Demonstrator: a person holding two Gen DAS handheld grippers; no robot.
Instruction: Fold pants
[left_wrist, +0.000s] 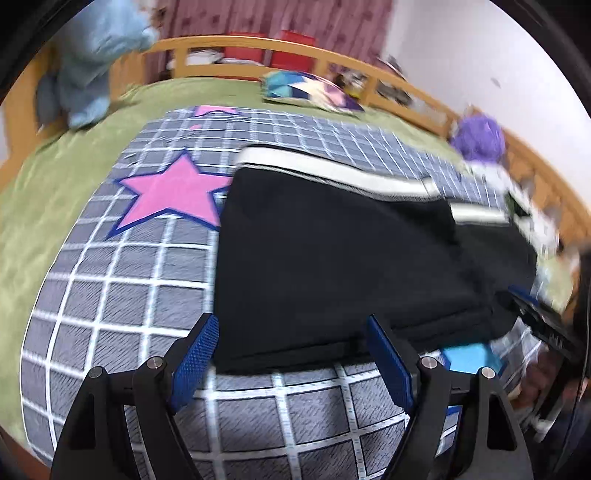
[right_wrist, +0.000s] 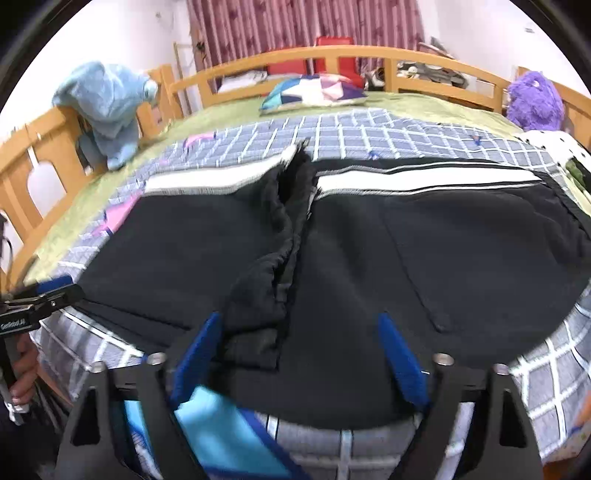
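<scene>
Black pants (right_wrist: 369, 258) with a white side stripe (right_wrist: 424, 182) lie flat across the grey checked blanket (right_wrist: 369, 129) on the bed, one part folded over so a bunched edge runs down the middle. In the left wrist view the pants (left_wrist: 332, 258) lie ahead and to the right. My left gripper (left_wrist: 291, 325) is open and empty, just above the near left edge of the pants. My right gripper (right_wrist: 301, 332) is open and empty over the near edge of the pants. The left gripper also shows in the right wrist view (right_wrist: 44, 295) at the far left.
A pink star (left_wrist: 170, 195) is printed on the blanket. A green sheet (left_wrist: 48, 206) covers the bed inside a wooden rail (right_wrist: 332, 55). A blue garment (right_wrist: 107, 107) hangs on the rail, a patterned pillow (right_wrist: 314, 92) lies at the back, and a purple plush toy (right_wrist: 532, 99) sits far right.
</scene>
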